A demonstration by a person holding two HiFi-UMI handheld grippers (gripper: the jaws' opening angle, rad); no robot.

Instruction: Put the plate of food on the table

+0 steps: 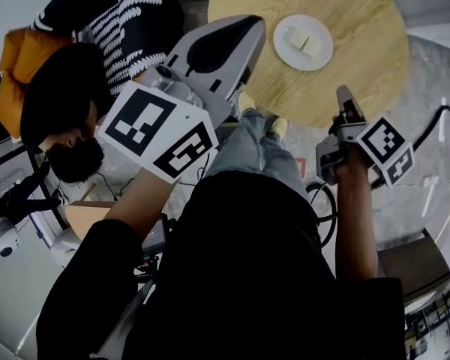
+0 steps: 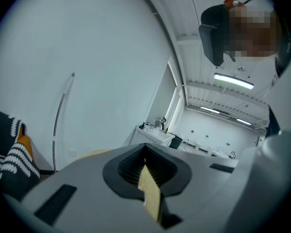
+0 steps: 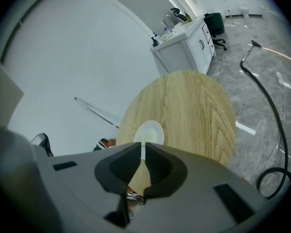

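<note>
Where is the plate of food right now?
The plate of food sits on the round wooden table, upper right of centre in the head view; in the right gripper view it lies near the table's edge nearest the camera.

The round table (image 1: pixel 360 43) (image 3: pixel 194 115) has a light wood-grain top and carries one item only: a white plate (image 1: pixel 322 36) (image 3: pixel 155 130), set toward the edge nearest the person and holding two pale food pieces (image 1: pixel 301 42) side by side. The table stands on a grey marbled floor (image 1: pixel 427 88) (image 3: pixel 266 81). A black cable (image 1: pixel 435 126) (image 3: pixel 266 106) lies on the floor in a long curve beside the table, with a few white strips (image 1: pixel 429 193) near it.
</note>
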